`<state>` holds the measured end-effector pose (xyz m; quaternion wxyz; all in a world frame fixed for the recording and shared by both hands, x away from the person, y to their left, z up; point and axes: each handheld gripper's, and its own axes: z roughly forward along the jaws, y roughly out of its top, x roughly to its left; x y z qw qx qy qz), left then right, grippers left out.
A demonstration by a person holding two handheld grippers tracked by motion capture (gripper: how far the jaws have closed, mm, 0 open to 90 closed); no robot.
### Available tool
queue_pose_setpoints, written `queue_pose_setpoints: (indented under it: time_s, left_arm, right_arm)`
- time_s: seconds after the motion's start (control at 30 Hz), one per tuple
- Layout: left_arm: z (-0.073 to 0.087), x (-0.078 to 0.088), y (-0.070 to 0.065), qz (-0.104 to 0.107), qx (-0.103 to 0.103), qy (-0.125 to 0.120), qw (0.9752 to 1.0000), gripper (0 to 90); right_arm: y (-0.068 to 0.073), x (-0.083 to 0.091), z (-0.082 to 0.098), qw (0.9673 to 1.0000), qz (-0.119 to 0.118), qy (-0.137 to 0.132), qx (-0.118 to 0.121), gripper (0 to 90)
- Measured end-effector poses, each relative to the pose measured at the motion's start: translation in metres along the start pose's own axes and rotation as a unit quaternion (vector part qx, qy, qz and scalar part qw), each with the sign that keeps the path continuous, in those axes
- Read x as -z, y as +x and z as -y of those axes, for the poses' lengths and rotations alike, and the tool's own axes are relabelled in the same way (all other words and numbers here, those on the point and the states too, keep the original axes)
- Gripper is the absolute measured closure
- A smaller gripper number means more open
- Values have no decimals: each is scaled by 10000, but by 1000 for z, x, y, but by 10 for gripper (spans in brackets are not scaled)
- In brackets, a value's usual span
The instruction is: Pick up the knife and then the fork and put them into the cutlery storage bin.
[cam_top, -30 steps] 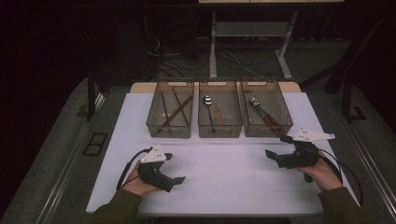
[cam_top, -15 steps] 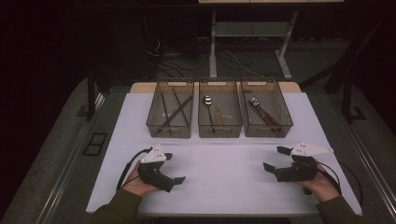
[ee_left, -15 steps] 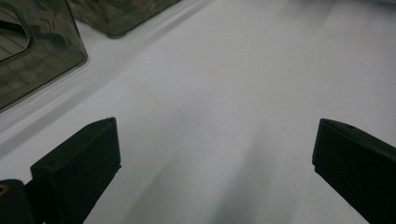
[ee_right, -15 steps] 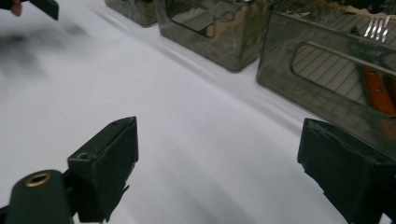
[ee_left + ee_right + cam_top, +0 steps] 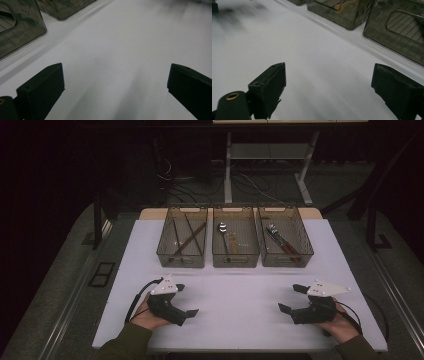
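The left tool (image 5: 185,300) rests released on the white tabletop (image 5: 240,295), the chopstick bin (image 5: 182,244) ahead of it. The spoon bin (image 5: 235,245) lies between. The right tool (image 5: 292,298), also released, sits short of the rightmost bin (image 5: 285,245).

- No words, numbers, brand names or signs can be read in any of the pictures.
- A small pale patch is seen low on the front of the middle bin (image 5: 235,244), in the middle of the high view, but it is too small for any letters to be made out.
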<state>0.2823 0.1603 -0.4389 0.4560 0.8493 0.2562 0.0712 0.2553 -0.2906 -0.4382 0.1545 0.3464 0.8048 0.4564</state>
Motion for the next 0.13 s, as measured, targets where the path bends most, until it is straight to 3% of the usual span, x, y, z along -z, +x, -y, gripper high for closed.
queue_pose_setpoints:
  time_s: [0.13]
  left_arm:
    - [0,0,0,-2,-30,48,10000,6]
  right_arm:
    - [1,0,-1,10000,7,-20,24,126]
